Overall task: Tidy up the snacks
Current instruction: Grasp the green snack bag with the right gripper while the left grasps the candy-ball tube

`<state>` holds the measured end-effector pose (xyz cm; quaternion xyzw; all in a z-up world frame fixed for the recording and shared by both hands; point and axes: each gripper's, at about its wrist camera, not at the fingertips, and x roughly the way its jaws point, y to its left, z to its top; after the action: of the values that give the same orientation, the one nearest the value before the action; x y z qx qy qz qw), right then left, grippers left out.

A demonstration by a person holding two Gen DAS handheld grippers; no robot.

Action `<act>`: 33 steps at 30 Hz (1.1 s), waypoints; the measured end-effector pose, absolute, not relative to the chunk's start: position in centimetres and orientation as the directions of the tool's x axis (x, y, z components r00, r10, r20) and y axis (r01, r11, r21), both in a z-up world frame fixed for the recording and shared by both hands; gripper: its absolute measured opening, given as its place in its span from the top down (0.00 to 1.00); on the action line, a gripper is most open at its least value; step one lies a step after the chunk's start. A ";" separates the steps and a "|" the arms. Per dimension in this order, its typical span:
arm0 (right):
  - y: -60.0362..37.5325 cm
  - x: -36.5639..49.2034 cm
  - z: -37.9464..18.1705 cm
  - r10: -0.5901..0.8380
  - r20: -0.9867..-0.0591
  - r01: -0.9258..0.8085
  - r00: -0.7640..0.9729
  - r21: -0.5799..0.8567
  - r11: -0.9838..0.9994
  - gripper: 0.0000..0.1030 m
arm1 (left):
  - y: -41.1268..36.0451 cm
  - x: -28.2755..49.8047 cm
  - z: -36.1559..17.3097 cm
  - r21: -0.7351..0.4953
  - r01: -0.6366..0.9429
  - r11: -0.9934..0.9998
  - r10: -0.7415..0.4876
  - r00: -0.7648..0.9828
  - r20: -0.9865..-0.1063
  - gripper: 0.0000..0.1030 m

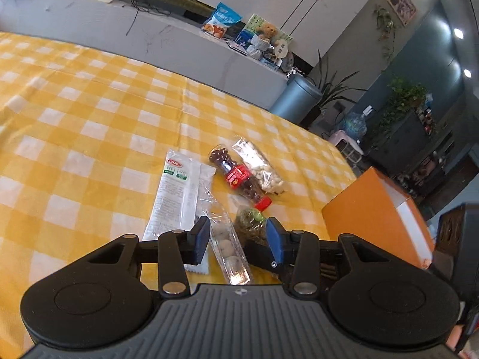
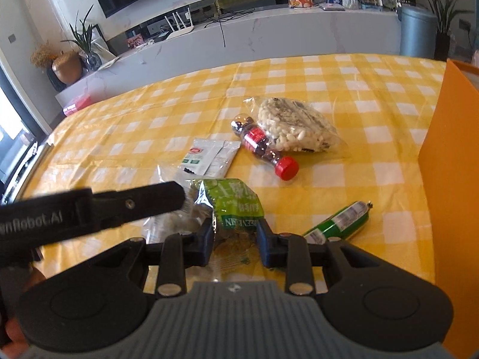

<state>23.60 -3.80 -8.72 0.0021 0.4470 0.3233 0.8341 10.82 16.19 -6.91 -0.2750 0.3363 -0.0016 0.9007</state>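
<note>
Right tool (image 2: 235, 239) clamped on green snack pack (image 2: 236, 206), left tool (image 1: 238, 236) wide astride clear packet (image 1: 229, 248), long axis pointing away.

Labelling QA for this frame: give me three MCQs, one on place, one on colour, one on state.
1. The bottle lies beside:
A) nut bag
B) orange box
C) sausage

2. Bottle cap colour:
A) blue
B) red
C) white

3. The right tongs are:
A) open over bare cloth
B) shut on nothing
C) shut on the green packet

Answers:
1 A, the bottle touches the nut bag.
2 B, the cap is red.
3 C, both pads press the packet's sides.
</note>
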 end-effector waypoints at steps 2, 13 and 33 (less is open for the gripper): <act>-4.0 23.3 -8.7 0.545 -0.742 -0.541 0.391 0.294 0.788 0.73 | 16.3 10.5 -7.3 -0.516 -0.206 0.831 -0.187 0.772 -0.608 0.55; -6.6 23.1 -8.9 0.606 -0.720 -0.481 0.339 0.421 0.769 0.74 | 17.0 9.6 -10.8 -0.681 -0.335 0.652 -0.279 0.729 -0.626 0.58; -8.4 20.6 -5.8 0.610 -0.701 -0.525 0.369 0.384 0.759 0.82 | 13.1 8.0 -5.8 -0.426 -0.294 0.855 -0.107 0.705 -0.701 0.80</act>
<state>20.59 -8.40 -5.83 0.0476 0.4443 0.3437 0.8260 8.02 13.11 -5.77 -0.2636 0.3802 0.0530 0.8850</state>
